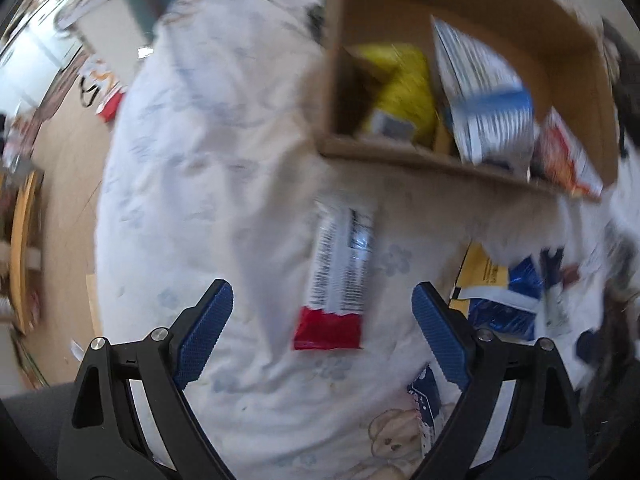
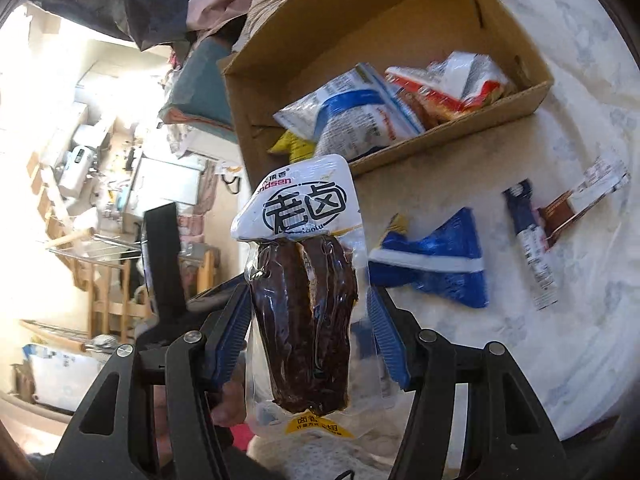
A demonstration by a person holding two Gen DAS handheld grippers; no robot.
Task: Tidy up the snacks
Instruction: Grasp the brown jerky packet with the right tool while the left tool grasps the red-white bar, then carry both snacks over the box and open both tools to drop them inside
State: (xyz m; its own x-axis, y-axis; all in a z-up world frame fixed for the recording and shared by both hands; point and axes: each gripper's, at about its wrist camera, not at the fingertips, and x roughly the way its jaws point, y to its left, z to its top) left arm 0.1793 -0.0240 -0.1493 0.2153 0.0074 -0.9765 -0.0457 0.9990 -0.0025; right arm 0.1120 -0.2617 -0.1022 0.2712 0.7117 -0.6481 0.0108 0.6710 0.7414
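Note:
My left gripper (image 1: 322,289) points down at the white flowered sheet (image 1: 208,168), open, with nothing between its blue pads. A white snack packet with a red end (image 1: 340,272) lies flat on the sheet just below the gap. The cardboard box (image 1: 452,162) stands behind it and holds a yellow bag (image 1: 404,88), a white-and-blue bag (image 1: 484,96) and a red-orange packet (image 1: 560,156). My right gripper (image 2: 310,312) is shut on a clear vacuum pack of dark braised meat (image 2: 308,280) with a white label, held upright in front of the box (image 2: 400,32).
Loose on the sheet to the right lie a blue packet (image 2: 436,264), a dark blue stick pack (image 2: 528,240) and a brown-and-white packet (image 2: 580,196). Folded clothes (image 2: 200,80) pile up behind the box. The bed edge and floor (image 1: 68,160) are to the left.

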